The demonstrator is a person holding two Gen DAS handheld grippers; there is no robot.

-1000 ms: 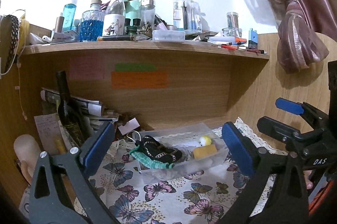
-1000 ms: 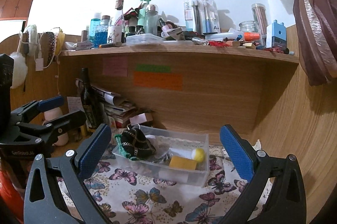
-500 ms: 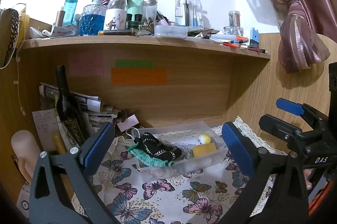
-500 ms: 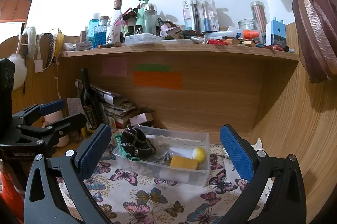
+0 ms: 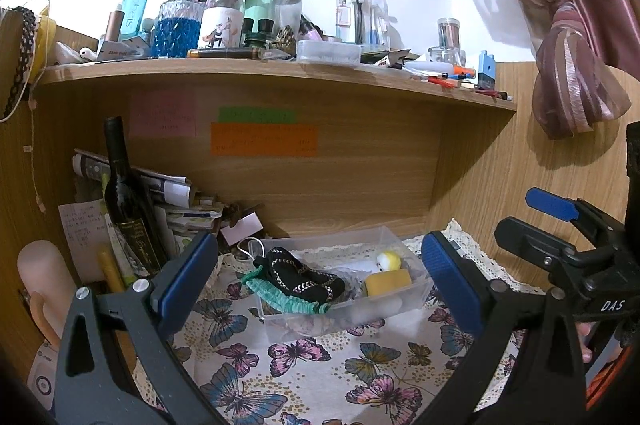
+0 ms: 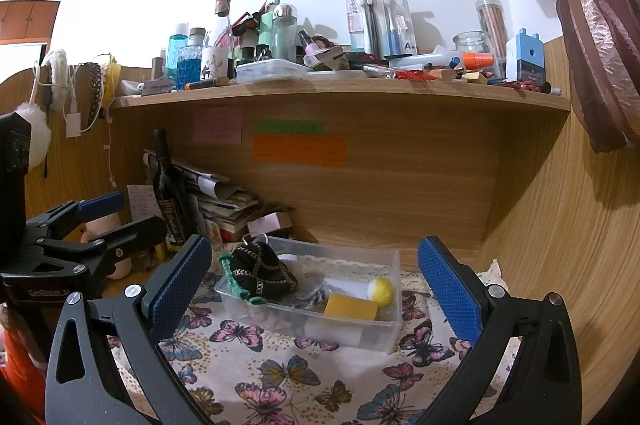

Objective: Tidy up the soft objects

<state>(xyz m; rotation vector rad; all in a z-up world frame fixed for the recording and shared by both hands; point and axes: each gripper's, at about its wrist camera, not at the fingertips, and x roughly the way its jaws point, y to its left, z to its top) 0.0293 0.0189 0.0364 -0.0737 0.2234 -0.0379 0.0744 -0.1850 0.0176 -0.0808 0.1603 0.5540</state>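
Butterfly-print cloth (image 5: pixel 280 377) covered the bench beneath a clear plastic bin (image 6: pixel 390 325); left hand-held gripper (image 5: pixel 318 279) and right hand-held gripper (image 6: pixel 314 281) hovered spread, empty.

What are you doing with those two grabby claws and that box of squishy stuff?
A person holds two blue-padded grippers, and both are open and empty. The left gripper and right gripper hover over the butterfly-print tablecloth, pointed at the clear plastic box. Inside lie a black patterned fabric pouch, a yellow rectangular sponge and a small yellow ball. A green knitted cloth hangs over the box's rim. Nothing is being gripped.
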